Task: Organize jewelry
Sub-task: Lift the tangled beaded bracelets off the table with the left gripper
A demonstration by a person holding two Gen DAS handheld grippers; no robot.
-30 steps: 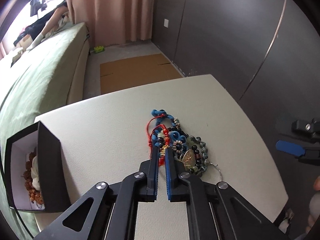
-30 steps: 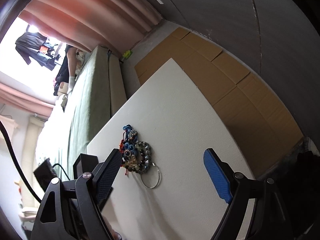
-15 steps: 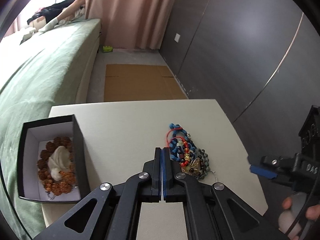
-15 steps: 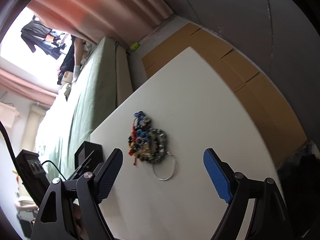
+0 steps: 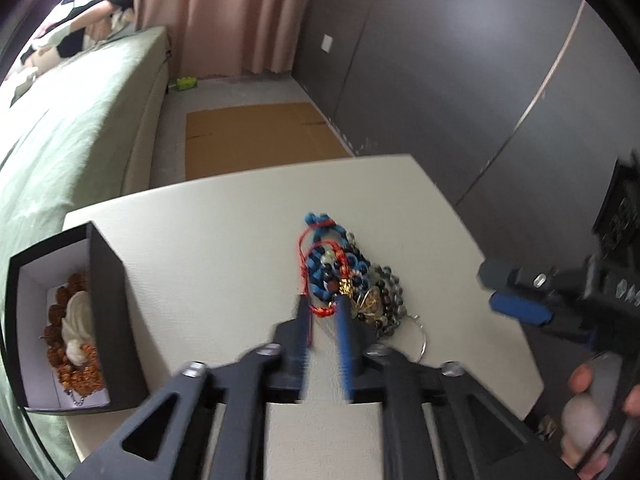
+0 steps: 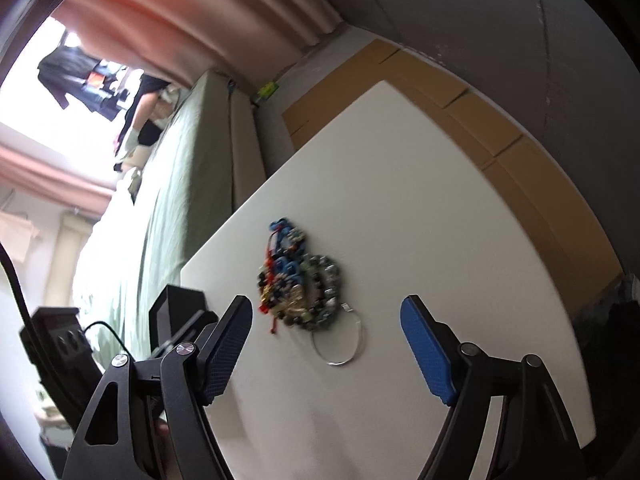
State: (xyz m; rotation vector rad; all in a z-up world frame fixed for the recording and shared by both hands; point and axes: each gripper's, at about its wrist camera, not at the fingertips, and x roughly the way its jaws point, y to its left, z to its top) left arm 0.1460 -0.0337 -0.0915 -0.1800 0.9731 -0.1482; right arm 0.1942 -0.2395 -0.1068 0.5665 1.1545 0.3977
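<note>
Left gripper (image 5: pixel 322 300), jaws just opening, narrowly parted over the jewelry pile (image 5: pixel 348 280) mid-table (image 5: pixel 220 240); nothing held. Right gripper (image 6: pixel 326 320) wide, empty. One red cord (image 5: pixel 320 310) is best singled out before closing.

Premises are a domestic bedroom. Evidence: a long bed with green bedspread (image 5: pixel 68 140) along one side, full-length pink pleated curtains (image 5: pixel 236 16) at a bright window, dark grey panelled wall (image 5: pixel 440 64) with a white wall switch (image 5: pixel 327 43). Flattened brown cardboard sheets (image 5: pixel 260 136) cover the floor beside a white rectangular table (image 5: pixel 224 240).
</note>
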